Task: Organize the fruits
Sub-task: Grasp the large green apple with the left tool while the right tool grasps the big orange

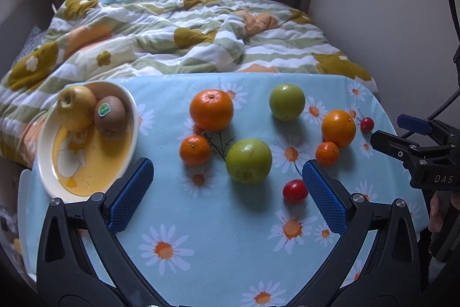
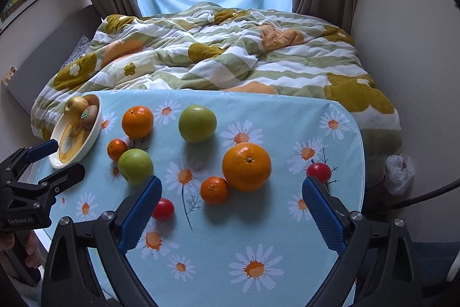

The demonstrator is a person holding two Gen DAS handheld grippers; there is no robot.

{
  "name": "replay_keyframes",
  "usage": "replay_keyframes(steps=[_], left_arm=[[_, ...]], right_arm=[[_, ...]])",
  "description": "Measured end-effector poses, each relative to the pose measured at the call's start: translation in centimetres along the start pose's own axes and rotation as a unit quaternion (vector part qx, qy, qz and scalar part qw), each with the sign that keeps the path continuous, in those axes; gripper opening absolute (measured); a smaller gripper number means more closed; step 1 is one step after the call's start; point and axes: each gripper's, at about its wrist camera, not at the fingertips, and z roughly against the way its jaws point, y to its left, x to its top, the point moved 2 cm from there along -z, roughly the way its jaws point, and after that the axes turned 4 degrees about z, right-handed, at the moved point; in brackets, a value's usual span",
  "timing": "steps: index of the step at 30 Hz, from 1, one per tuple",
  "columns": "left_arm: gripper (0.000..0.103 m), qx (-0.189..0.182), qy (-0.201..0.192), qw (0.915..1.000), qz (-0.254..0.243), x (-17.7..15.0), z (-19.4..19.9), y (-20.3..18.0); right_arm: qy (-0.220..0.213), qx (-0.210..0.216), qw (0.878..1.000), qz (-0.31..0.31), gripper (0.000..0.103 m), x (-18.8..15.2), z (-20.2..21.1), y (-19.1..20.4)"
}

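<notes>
I have both tools spread wide and holding nothing: my left hand-held gripper (image 1: 227, 186) hangs over the near green apple (image 1: 248, 160), my right hand-held gripper (image 2: 231, 203) over the small mandarin (image 2: 214, 190) beside the big orange (image 2: 246, 166). The fruit lies loose on the table (image 2: 287, 235), while the bowl (image 1: 86, 163) at its left edge holds a yellow apple (image 1: 76, 107) and a kiwi (image 1: 110, 117).

The tablecloth (image 2: 258, 220) looks like smooth printed cloth with a faint sheen, while the quilt (image 2: 230, 56) is soft, matt, puckered fabric. The bowl (image 1: 46, 163) is glossy glazed ceramic; the kiwi (image 1: 110, 117) has dull, fuzzy skin, the tomatoes (image 1: 295, 191) shiny.
</notes>
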Motion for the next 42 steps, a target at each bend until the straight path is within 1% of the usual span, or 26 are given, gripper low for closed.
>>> replay_keyframes(steps=[6, 7, 8, 10, 12, 15, 18, 19, 20, 24, 27, 31, 34, 37, 40, 42], left_arm=[[0.103, 0.003, 0.008, 0.9999, -0.008, -0.5, -3.6, -1.7], [0.1, 0.002, 0.01, 0.9999, -0.008, -0.6, -4.2, -1.9], [0.095, 0.002, 0.013, 0.9999, -0.009, -0.7, -4.7, -2.0], [0.091, 0.004, 0.02, 0.9997, -0.011, -0.9, -5.9, -2.3], [0.09, 0.008, 0.021, 0.9996, -0.016, -1.1, -6.7, -2.6], [0.083, 0.014, 0.025, 0.9992, -0.027, -1.3, -7.5, -3.0], [0.082, 0.018, 0.029, 0.9988, -0.033, -1.4, -8.2, -3.1], [0.078, 0.017, 0.03, 0.9988, -0.034, -1.4, -8.3, -3.1], [0.072, 0.016, 0.032, 0.9988, -0.034, -1.4, -8.5, -3.1], [0.06, 0.036, 0.036, 0.9977, -0.045, -1.5, -8.8, -3.0], [0.06, 0.027, 0.04, 0.9982, -0.035, -1.4, -8.7, -2.6], [0.06, 0.036, 0.039, 0.9975, -0.046, -1.6, -8.6, -2.9], [0.06, 0.038, 0.039, 0.9974, -0.047, -1.8, -8.5, -3.0], [0.06, 0.033, 0.04, 0.9978, -0.042, -1.9, -8.4, -2.8], [0.06, 0.034, 0.04, 0.9978, -0.042, -1.9, -8.3, -2.7], [0.06, 0.034, 0.04, 0.9978, -0.041, -2.0, -8.3, -2.7]], right_arm=[[0.02, 0.027, 0.999, -0.019, 0.098, -0.6, -2.8, -1.7], [0.021, 0.029, 0.999, -0.021, 0.098, -0.6, -3.2, -1.9], [0.023, 0.031, 0.999, -0.022, 0.098, -0.7, -3.5, -2.0], [0.024, 0.035, 0.999, -0.023, 0.098, -0.8, -4.0, -2.2], [0.026, 0.037, 0.999, -0.024, 0.098, -0.8, -4.4, -2.4], [0.026, 0.046, 0.998, -0.028, 0.098, -0.8, -4.9, -2.7], [0.026, 0.049, 0.998, -0.029, 0.098, -0.7, -5.3, -2.8], [0.027, 0.05, 0.998, -0.029, 0.098, -0.7, -5.3, -2.8], [0.027, 0.05, 0.998, -0.029, 0.098, -0.7, -5.4, -2.8], [0.026, 0.052, 0.998, -0.031, 0.098, -0.4, -5.8, -2.8], [0.031, 0.058, 0.997, -0.04, 0.098, -0.1, -6.5, -2.9], [0.036, 0.061, 0.996, -0.048, 0.096, 0.1, -7.3, -2.9], [0.041, 0.064, 0.996, -0.046, 0.088, 0.2, -7.9, -2.8], [0.043, 0.066, 0.996, -0.049, 0.085, 0.2, -8.5, -2.7], [0.05, 0.066, 0.996, -0.044, 0.073, 0.2, -9.2, -2.5], [0.053, 0.064, 0.996, -0.044, 0.071, 0.1, -9.6, -2.4]])
